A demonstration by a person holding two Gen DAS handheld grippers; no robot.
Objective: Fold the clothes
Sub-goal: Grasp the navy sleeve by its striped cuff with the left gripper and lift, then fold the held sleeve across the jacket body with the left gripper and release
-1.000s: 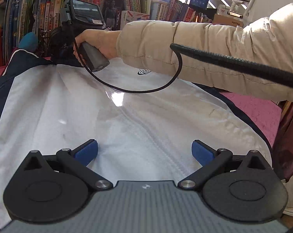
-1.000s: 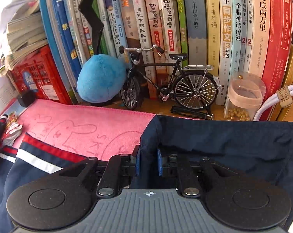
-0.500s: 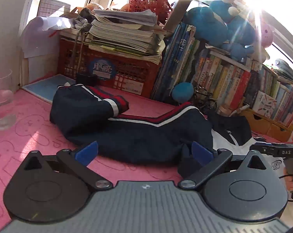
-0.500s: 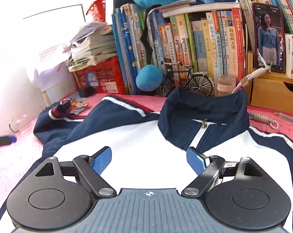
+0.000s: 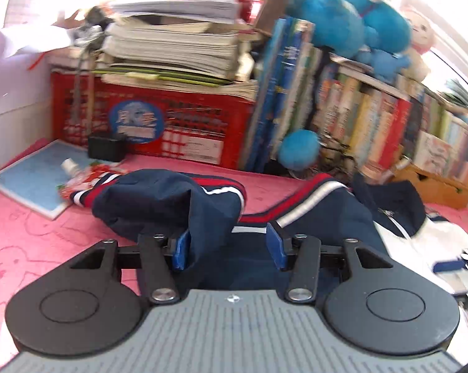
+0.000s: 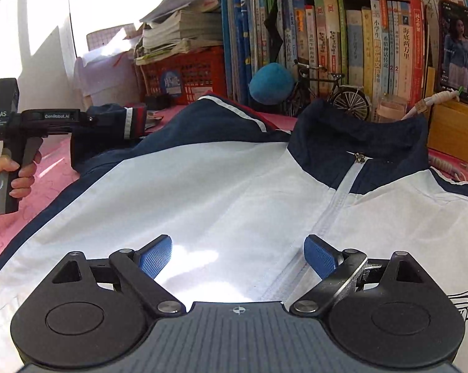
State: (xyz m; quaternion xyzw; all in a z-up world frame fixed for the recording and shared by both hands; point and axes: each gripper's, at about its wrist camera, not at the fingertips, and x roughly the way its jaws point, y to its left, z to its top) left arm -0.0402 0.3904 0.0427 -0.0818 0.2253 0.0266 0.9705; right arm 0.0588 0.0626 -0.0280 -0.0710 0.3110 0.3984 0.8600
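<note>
My left tool (image 5: 227,247) has just been closing around the jacket (image 6: 234,192) sleeve (image 5: 171,205) at the table's (image 5: 25,236) far left; my right tool (image 6: 237,256) has opened wide, empty, over the jacket's white front. A shallow pinch could let the sleeve slip mid-fold.

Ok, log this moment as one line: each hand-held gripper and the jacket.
left hand-held gripper: closing around jacket sleeve | right hand-held gripper: open, just opened, nothing between, over jacket front | jacket: flat, zipped
</note>
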